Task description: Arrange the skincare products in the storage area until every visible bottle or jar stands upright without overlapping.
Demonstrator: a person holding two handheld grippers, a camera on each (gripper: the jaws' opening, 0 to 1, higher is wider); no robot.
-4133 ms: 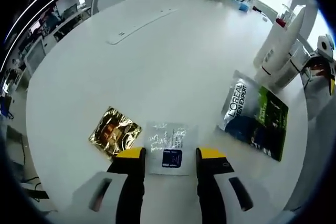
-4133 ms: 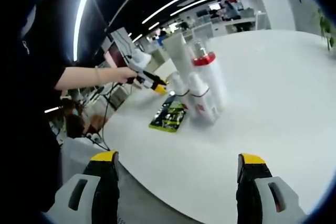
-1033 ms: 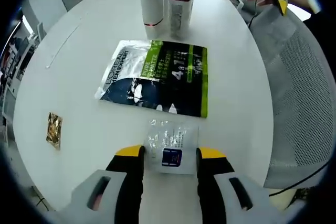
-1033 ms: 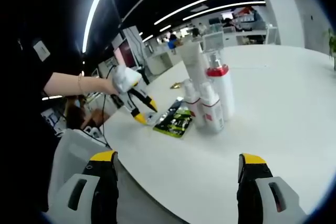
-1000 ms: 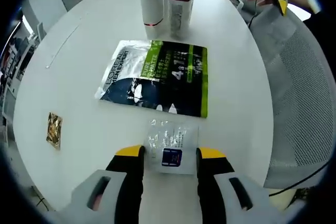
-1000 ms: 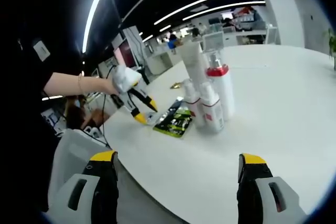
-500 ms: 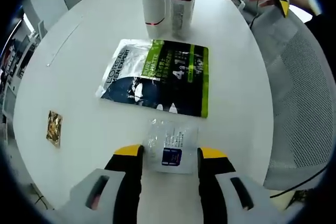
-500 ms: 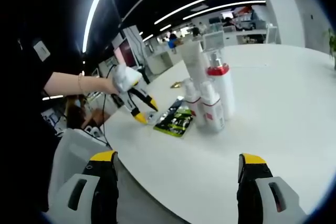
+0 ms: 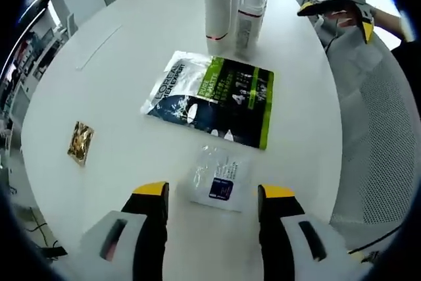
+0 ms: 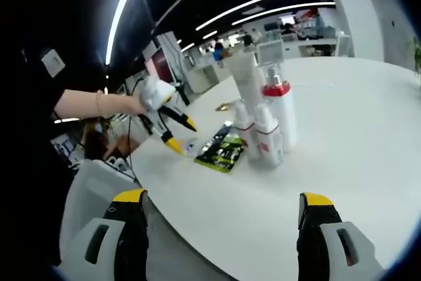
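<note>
Skincare bottles (image 9: pixel 233 4) stand upright in a tight cluster toward the far edge of your round white table (image 9: pixel 118 83), well apart from your left gripper (image 9: pixel 212 195), whose jaws are spread wide above a small clear sachet (image 9: pixel 219 179) near the table's near edge. Just beyond it lies the L'Oreal Men Expert pouch (image 9: pixel 214 97), flat, and a gold foil packet (image 9: pixel 81 141) sits off toward the left edge. Your right gripper (image 10: pixel 223 218) hangs released off the table edge, with the bottles (image 10: pixel 263 120) ahead. Behind runs an open office with ceiling light strips (image 10: pixel 263 1).
</note>
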